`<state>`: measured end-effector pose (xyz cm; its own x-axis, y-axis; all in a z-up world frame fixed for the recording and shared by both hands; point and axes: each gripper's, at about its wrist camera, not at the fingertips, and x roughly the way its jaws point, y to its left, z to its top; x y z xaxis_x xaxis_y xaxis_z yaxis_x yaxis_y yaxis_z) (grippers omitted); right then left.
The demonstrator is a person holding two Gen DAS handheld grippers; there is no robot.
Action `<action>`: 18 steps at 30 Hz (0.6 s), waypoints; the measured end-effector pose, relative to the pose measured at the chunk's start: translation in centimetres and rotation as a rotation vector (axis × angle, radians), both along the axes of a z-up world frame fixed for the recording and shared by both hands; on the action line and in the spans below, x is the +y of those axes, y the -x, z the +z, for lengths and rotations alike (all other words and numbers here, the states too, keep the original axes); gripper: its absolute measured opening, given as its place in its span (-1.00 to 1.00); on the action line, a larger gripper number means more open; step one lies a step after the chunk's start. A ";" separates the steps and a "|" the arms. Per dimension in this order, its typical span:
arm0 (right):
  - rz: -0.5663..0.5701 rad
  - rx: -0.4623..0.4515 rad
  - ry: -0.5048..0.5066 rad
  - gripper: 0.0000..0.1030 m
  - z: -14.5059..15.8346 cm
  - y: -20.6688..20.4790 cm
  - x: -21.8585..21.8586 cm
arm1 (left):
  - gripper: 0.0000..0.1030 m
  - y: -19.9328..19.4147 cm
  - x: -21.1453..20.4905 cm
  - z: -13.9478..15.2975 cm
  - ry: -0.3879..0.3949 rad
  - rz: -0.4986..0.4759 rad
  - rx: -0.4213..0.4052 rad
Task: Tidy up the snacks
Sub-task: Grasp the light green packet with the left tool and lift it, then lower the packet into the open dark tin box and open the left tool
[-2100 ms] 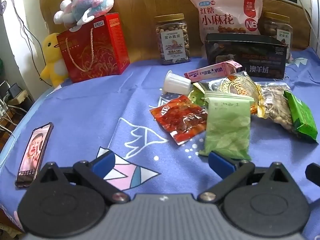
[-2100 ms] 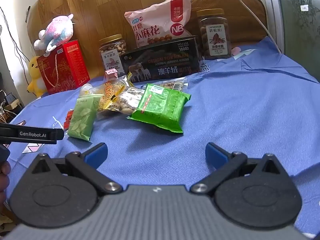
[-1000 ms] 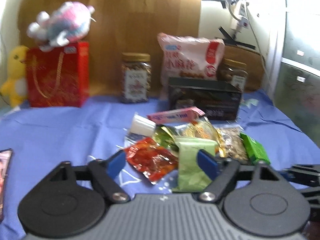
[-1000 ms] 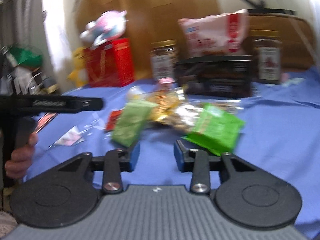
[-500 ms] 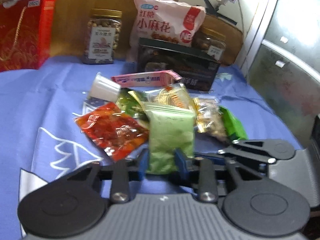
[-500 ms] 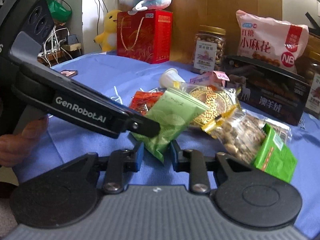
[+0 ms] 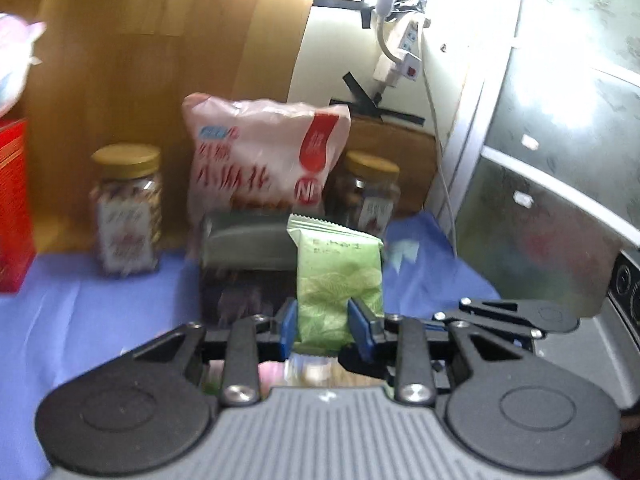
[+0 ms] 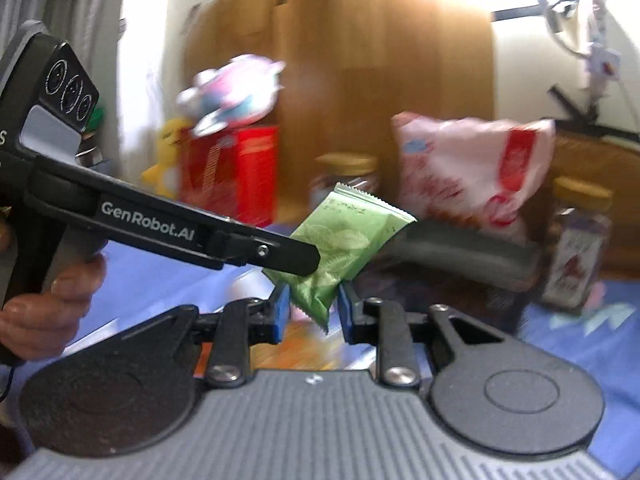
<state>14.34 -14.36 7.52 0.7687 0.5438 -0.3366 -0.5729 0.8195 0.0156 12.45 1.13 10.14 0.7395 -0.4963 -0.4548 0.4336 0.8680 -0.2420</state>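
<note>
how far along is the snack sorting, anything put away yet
Nothing looks sorted yet. In hand: the light green packet, pinched at its lower end by the left gripper and the right gripper, held up off the blue cloth. Left: placing it. The jars, pink bag and dark box stand at the back; other snacks are out of view.
</note>
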 end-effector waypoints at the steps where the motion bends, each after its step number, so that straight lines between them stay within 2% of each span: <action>1: -0.018 0.003 -0.005 -0.45 0.3 -1.2 -0.4 | -0.45 -1.7 -0.8 0.2 0.005 0.004 0.006; 5: -0.082 0.034 -0.030 -0.46 0.5 -6.9 -2.0 | -0.45 -7.2 -3.4 0.2 -0.007 0.013 0.007; 10: -0.132 0.082 -0.027 -0.47 -1.2 -11.4 -2.9 | -0.45 -12.1 -5.2 -1.7 -0.048 0.023 0.059; 13: -0.159 0.095 0.000 -0.42 -2.3 -12.9 -2.8 | -0.43 -13.4 -5.9 -3.2 -0.083 0.027 0.096; 15: -0.181 0.084 0.008 -0.30 -2.7 -13.2 -3.0 | -0.33 -13.5 -6.0 -3.6 -0.092 0.029 0.096; 16: -0.186 0.080 0.004 -0.22 -2.8 -13.2 -3.1 | -0.31 -13.3 -5.7 -3.6 -0.089 0.029 0.095; 18: -0.193 0.072 -0.020 -0.19 -2.7 -12.7 -3.7 | -0.30 -12.9 -4.8 -3.1 -0.070 0.036 0.096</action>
